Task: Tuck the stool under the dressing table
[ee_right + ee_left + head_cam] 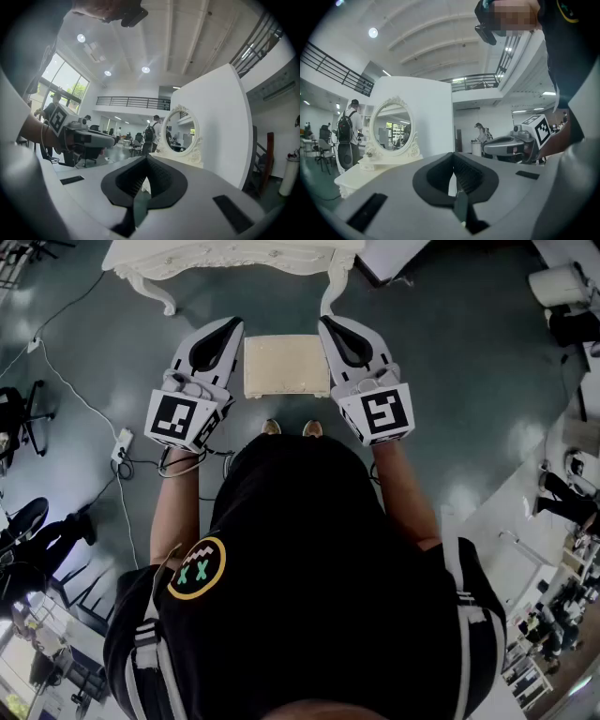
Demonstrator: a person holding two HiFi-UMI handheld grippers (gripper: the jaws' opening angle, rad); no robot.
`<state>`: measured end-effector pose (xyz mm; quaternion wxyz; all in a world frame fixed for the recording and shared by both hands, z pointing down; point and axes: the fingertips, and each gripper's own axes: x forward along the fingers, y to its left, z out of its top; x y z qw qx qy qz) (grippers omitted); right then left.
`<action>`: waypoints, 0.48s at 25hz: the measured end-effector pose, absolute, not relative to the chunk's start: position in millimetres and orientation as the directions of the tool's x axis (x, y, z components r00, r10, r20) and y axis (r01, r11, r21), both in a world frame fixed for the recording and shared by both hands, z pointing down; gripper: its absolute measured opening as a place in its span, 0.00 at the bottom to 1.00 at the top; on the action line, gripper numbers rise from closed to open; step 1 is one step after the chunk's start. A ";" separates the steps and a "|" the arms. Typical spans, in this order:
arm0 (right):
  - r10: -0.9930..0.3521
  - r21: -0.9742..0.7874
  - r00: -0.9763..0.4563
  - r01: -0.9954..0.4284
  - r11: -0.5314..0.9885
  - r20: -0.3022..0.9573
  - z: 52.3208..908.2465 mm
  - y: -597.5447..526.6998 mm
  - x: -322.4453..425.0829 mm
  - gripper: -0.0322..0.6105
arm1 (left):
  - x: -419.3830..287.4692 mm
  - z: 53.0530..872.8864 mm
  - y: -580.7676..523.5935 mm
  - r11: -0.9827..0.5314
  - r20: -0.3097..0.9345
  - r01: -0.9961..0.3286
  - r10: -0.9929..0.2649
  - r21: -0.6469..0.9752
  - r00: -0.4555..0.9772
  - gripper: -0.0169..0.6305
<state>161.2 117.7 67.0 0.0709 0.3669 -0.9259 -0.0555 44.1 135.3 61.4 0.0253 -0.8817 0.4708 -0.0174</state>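
Observation:
In the head view a cream rectangular stool stands on the grey floor just in front of the person's feet. The white dressing table is beyond it, at the top edge. My left gripper hangs over the stool's left side and my right gripper over its right side. Both are level and shut, with nothing between the jaws. The left gripper view shows its shut jaws meeting in front of the table's oval mirror. The right gripper view shows the same mirror past its own shut jaws.
A power strip with cables lies on the floor at the left, near dark office chairs. A tall white panel stands behind the dressing table. A person with a backpack stands far off.

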 end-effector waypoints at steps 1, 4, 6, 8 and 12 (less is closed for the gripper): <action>-0.688 0.154 -0.720 -0.672 0.724 0.093 67.4 116.9 162.4 0.08 | 46.2 61.6 135.0 -0.563 0.013 -0.824 -0.826 -0.066 0.564 0.06; -0.689 0.155 -0.718 -0.673 0.723 0.093 67.6 114.0 164.9 0.08 | 49.5 61.4 133.2 -0.571 0.017 -0.817 -0.820 -0.074 0.572 0.06; -0.691 0.157 -0.717 -0.675 0.720 0.085 66.9 112.5 165.3 0.08 | 49.0 61.8 132.3 -0.565 0.013 -0.822 -0.825 -0.069 0.566 0.06; -0.691 0.155 -0.718 -0.676 0.720 0.084 67.7 112.7 165.0 0.08 | 48.5 63.3 132.7 -0.565 0.016 -0.823 -0.825 -0.065 0.565 0.06; -0.684 0.159 -0.724 -0.667 0.728 0.091 69.1 113.0 163.6 0.08 | 48.5 63.7 131.3 -0.566 0.020 -0.822 -0.824 -0.067 0.566 0.06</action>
